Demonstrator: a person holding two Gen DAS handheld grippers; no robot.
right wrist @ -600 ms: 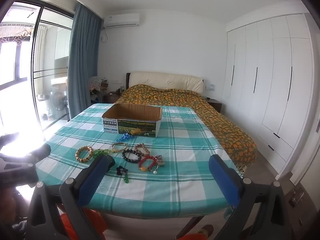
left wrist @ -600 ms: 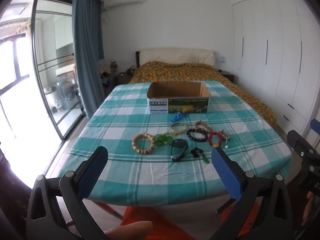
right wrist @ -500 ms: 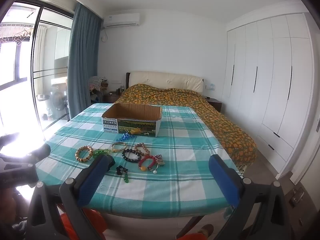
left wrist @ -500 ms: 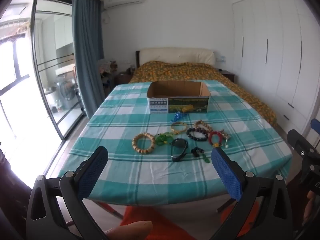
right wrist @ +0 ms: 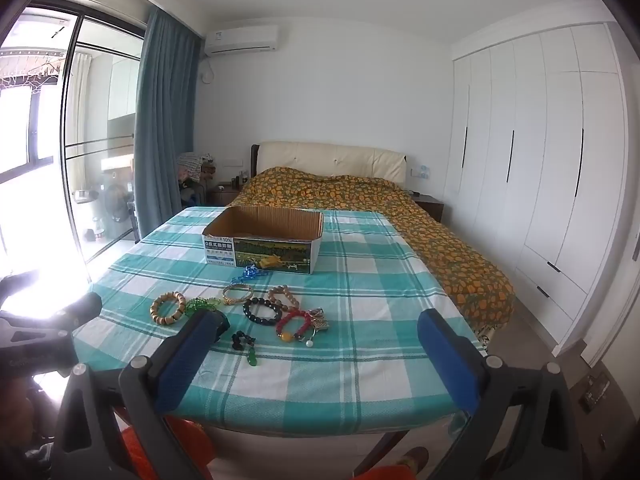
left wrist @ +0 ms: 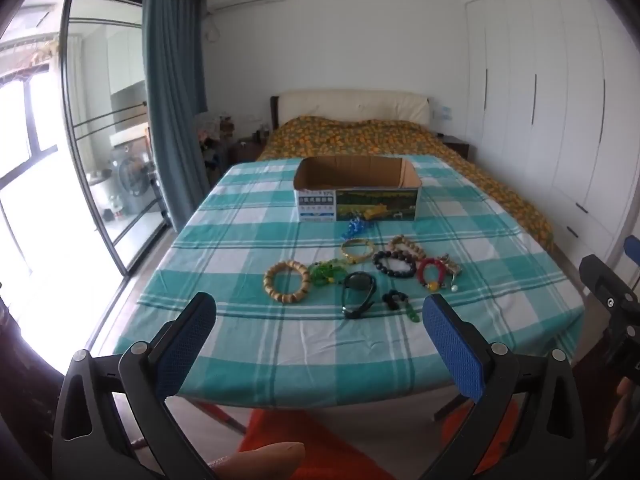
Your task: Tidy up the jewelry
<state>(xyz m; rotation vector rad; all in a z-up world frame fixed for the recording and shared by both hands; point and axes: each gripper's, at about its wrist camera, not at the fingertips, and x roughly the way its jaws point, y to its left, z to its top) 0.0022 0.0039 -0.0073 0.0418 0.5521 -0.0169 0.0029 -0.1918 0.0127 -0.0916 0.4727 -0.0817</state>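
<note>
I hold my left tongs (left wrist: 320, 328) and right tongs (right wrist: 316, 334) spread wide and empty, short of the counter's (left wrist: 280, 344) near edge, so both cameras take in the whole spread. Just ahead of the tips, on the teal checked cloth, lie the black watch-like band (left wrist: 359, 293), the tan wooden bead bracelet (left wrist: 287, 287), the black bead bracelet (left wrist: 394, 264) and the red bead bracelet (left wrist: 433, 273), loosely clustered. Farther on stands the open cardboard box (left wrist: 357, 190), probably their destination; nothing has gone in that I can see.

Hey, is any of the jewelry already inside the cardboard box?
No, from what shows: the bracelets all lie on the checked tablecloth in front of the cardboard box, whose visible inside looks bare.
</note>
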